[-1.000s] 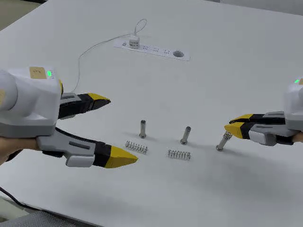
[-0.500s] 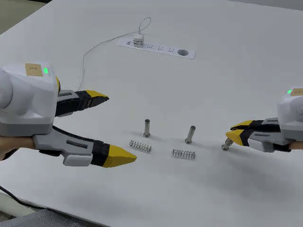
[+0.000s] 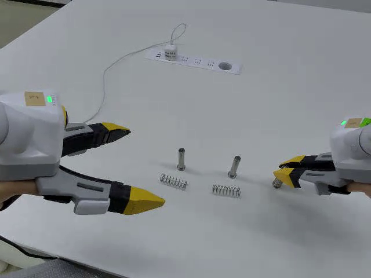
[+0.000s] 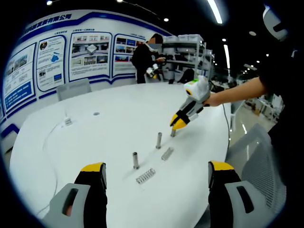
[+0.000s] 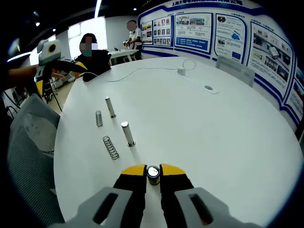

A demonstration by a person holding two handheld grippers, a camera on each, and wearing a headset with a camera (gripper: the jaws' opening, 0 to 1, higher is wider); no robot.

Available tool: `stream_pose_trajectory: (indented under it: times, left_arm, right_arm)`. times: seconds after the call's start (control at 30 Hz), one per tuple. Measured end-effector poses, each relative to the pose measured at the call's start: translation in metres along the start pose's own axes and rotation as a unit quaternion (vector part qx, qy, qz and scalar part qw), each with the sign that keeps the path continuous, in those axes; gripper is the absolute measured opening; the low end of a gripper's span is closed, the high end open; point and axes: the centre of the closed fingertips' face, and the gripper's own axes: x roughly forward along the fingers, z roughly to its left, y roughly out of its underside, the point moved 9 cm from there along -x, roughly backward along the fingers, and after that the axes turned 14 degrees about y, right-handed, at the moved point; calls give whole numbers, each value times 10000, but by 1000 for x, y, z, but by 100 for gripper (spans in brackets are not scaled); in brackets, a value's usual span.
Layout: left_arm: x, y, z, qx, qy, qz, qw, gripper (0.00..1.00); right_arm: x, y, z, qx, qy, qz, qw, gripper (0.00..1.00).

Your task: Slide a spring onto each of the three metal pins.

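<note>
Two bare metal pins [image 3: 181, 158] [image 3: 234, 167] stand upright mid-table, each with a loose spring [image 3: 174, 181] [image 3: 226, 190] lying in front of it. The third pin [image 3: 277, 183] stands to their right, mostly hidden behind my right gripper [image 3: 284, 171]. In the right gripper view that gripper [image 5: 153, 172] is shut on the spring around this pin [image 5: 153, 175], whose round top shows between the yellow tips. My left gripper [image 3: 134, 168] hovers wide open left of the pins, holding nothing. In the left gripper view its jaws [image 4: 156, 173] frame the pins and springs [image 4: 146, 175].
A white power strip [image 3: 194, 59] with a plug and a trailing cable [image 3: 107, 66] lies at the far side of the table. Grey mesh chairs [image 5: 28, 142] stand by the table edge. People stand in the background [image 4: 145, 57].
My right gripper has sunk lower over the right pin, carrying the spring down it, so less of the pin shows. The left gripper has barely moved. The head camera has shifted.
</note>
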Motion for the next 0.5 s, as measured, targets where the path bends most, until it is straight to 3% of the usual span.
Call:
stream_pose_trajectory:
  times: [0.5]
  left_arm:
    - [-3,-4,-3,10,-13,-34,10000,90]
  right_arm:
    - [4,1,6,-73,-46,2,10000,11]
